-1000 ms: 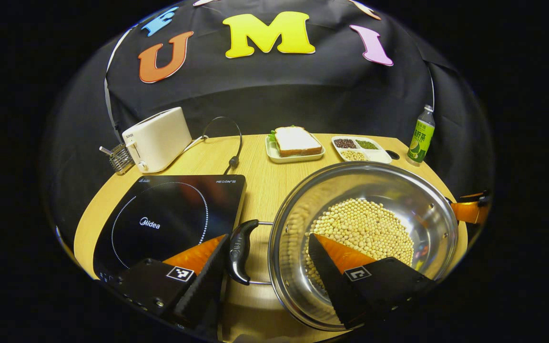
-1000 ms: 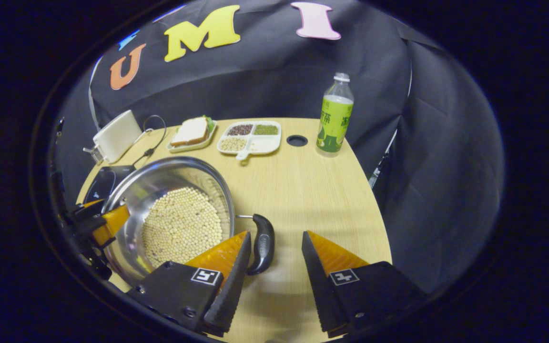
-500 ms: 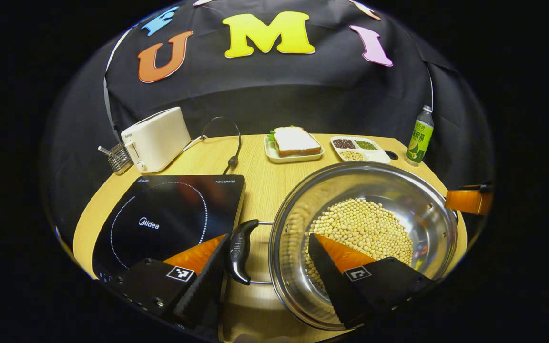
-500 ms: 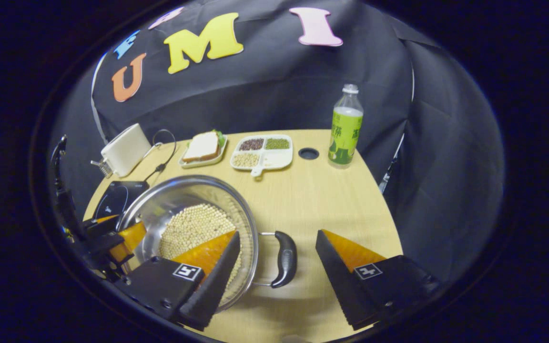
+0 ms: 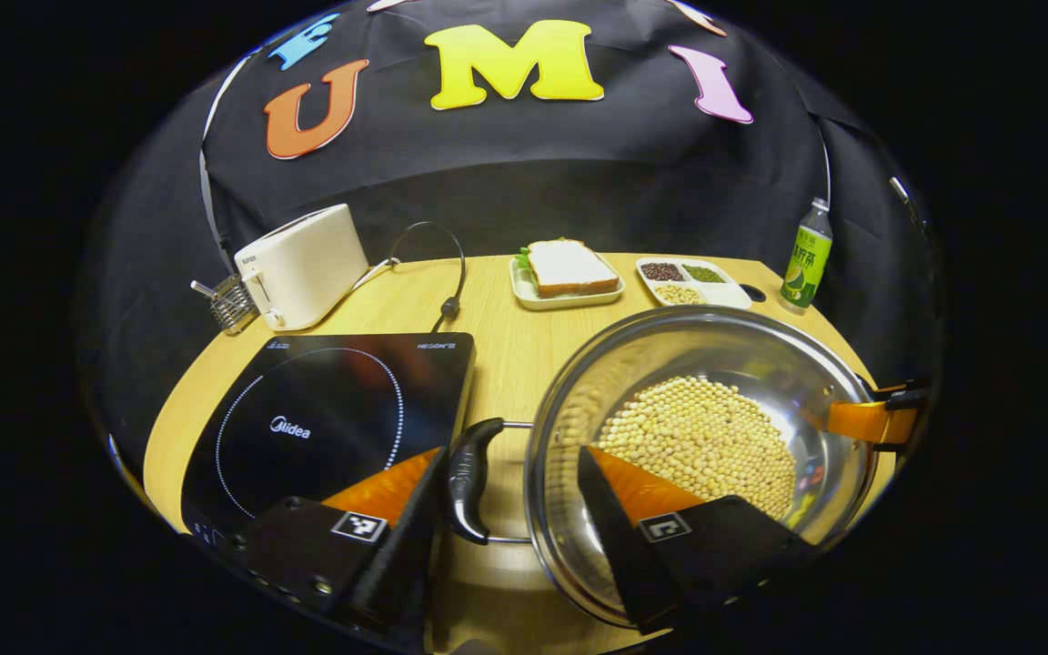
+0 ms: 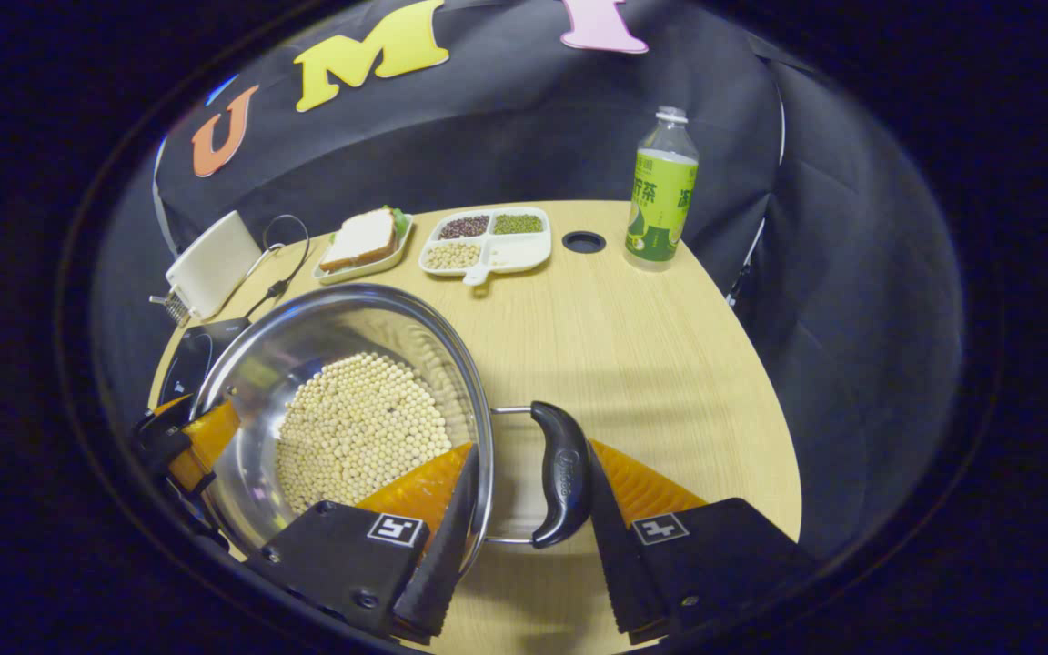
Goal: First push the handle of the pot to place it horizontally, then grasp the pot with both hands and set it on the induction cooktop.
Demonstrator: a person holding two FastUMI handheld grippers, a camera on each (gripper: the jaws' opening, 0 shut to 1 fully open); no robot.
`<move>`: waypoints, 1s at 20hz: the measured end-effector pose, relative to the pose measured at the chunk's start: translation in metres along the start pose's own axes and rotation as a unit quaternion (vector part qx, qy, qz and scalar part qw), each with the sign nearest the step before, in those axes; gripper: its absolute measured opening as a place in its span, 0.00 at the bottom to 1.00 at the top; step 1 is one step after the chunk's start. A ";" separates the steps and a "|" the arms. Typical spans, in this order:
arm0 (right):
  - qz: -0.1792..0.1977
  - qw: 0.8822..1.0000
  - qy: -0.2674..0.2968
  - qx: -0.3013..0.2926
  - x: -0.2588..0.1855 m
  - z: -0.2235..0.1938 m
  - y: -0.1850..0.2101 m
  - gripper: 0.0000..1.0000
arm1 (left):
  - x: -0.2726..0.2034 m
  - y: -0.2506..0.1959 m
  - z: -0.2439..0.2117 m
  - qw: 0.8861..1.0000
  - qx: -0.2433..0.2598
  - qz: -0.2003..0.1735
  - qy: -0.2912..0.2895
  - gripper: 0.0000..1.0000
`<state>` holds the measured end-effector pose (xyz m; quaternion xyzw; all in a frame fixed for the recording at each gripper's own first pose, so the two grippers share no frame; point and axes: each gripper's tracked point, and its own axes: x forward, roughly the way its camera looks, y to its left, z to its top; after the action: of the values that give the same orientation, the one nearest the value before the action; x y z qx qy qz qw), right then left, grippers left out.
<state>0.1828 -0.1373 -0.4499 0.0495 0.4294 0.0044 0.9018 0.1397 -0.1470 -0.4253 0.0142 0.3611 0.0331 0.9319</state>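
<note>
A steel pot (image 5: 760, 346) holding soybeans (image 5: 701, 437) stands on the wooden table, just right of the black induction cooktop (image 5: 333, 409). My left gripper (image 5: 511, 452) is open and straddles the pot's left handle (image 5: 468, 478). One finger lies outside the handle, the other inside the pot over the beans. In the right gripper view, my right gripper (image 6: 531, 446) is shut on the pot (image 6: 306, 337). One of its fingers is against the inner wall. Its other finger is against the outside of the right handle (image 6: 562, 473). Both handles lie level.
Along the back of the table stand a white toaster (image 5: 301, 264) with its cord, a plate with a sandwich (image 5: 568, 273), a divided tray of beans (image 5: 692, 284) and a green bottle (image 5: 804, 259). Bare wood (image 6: 651, 346) lies right of the pot.
My right gripper moved in over the right handle and narrowed until it closed on the handle and pot wall. My left gripper's fingers drew slightly closer around the left handle.
</note>
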 end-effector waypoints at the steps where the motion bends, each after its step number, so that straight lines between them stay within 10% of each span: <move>1: -0.005 1.000 0.009 -0.006 -0.001 -0.002 -0.001 0.67 | 0.003 -0.002 0.001 1.000 0.001 -0.002 -0.002 0.81; 7: -0.005 1.000 0.015 0.006 -0.003 -0.004 0.002 0.56 | -0.001 -0.002 0.002 1.000 0.011 -0.010 0.012 0.60; 20: -0.002 1.000 -0.015 -0.012 -0.070 0.036 0.061 0.52 | -0.048 0.059 0.051 1.000 0.002 -0.004 -0.015 0.58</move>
<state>0.1689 -0.0828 -0.3675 0.0376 0.4162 0.0073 0.9084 0.1355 -0.0918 -0.3524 0.0150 0.3475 0.0284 0.9371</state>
